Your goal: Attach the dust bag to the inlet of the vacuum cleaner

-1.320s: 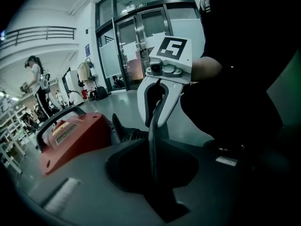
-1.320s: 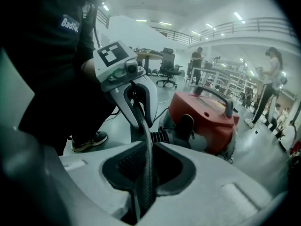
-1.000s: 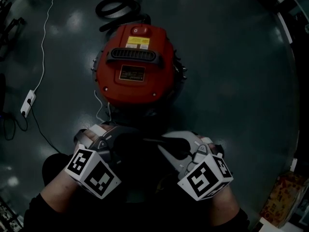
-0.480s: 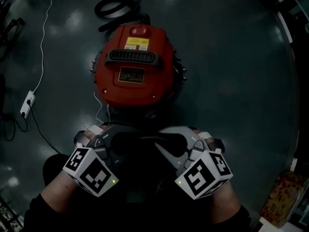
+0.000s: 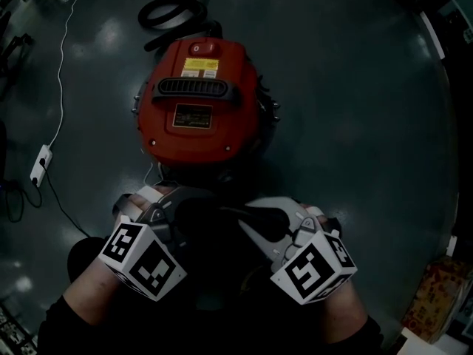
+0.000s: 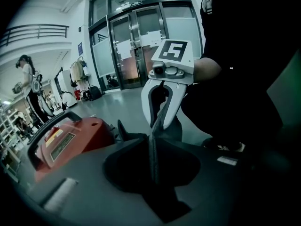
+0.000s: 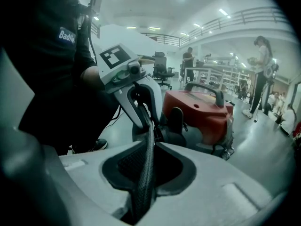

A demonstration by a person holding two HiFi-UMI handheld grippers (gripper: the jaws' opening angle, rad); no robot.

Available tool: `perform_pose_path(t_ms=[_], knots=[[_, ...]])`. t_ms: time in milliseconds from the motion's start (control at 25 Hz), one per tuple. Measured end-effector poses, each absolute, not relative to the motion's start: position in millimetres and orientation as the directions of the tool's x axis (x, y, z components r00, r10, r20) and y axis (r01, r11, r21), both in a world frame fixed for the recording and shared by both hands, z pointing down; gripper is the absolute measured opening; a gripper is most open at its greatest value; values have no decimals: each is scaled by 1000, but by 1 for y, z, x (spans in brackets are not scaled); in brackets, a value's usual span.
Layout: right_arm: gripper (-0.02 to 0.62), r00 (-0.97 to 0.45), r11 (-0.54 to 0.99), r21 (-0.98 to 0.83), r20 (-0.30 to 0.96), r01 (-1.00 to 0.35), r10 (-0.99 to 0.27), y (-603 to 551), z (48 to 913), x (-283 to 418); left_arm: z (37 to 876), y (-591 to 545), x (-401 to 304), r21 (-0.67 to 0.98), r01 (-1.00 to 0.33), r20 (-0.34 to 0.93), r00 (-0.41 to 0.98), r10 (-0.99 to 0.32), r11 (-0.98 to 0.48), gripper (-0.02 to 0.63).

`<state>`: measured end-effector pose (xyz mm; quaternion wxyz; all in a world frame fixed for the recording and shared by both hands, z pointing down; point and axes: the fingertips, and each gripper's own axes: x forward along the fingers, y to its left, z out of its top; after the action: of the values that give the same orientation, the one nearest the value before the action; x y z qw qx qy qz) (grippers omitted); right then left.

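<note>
Black mesh-fabric dust bag (image 7: pixel 145 173) is held low, just in front of the person, one edge stretched between both tools, I'd judge to keep it taut for fitting. The left hand-held gripper (image 6: pixel 152 142) pinches one end; its jaws have just eased wider, with the fabric between them. The right hand-held gripper (image 7: pixel 151 147) clamps the other end, its jaws just tightened. That edge's long axis runs level, side to side, broadside to the red drum-shaped vacuum cleaner (image 5: pixel 198 98) on the grey floor (image 5: pixel 355 124) beyond, not yet touching it.
</note>
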<state>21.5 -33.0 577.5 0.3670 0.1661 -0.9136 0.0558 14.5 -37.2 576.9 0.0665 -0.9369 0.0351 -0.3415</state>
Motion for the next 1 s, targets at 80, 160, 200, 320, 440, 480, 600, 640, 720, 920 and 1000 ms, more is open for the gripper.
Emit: perform_pose_path(t_ms=[80,160,200,320,440,480,600,640,720,920,1000], knots=[[61,-668,942,35,696,-332,-262,-35,578,21,576,-37,14,-142,-32,627,771,-115,-989,81],[67,-659,947,55,706,-315,-260,-38,578,18,576,-37,11,-138,-48,617,777,-124,-989,77],[71,-655,950,63,710,-307,-259,-40,578,17,576,-37,10,-138,-56,614,778,-130,-989,75],[75,-648,955,78,718,-286,-253,-43,577,14,575,-37,6,-143,-77,609,779,-149,-987,74],[77,-648,956,91,717,-279,-258,-44,575,10,575,-40,3,-156,-84,608,777,-163,-984,75],[77,-646,955,97,717,-281,-263,-44,575,10,575,-41,3,-162,-83,609,775,-166,-983,77],[77,-640,946,96,715,-310,-282,-44,576,13,575,-43,6,-179,-67,618,769,-165,-982,81],[77,-641,943,90,712,-321,-287,-44,577,15,575,-44,8,-183,-61,620,768,-163,-981,81],[77,-645,938,84,705,-337,-295,-44,577,17,575,-43,12,-187,-52,620,768,-159,-981,81],[78,-630,938,114,714,-328,-307,-45,578,18,576,-43,12,-198,-63,615,769,-174,-978,83],[78,-621,942,125,723,-312,-302,-45,578,17,576,-43,11,-197,-68,614,769,-178,-978,80]])
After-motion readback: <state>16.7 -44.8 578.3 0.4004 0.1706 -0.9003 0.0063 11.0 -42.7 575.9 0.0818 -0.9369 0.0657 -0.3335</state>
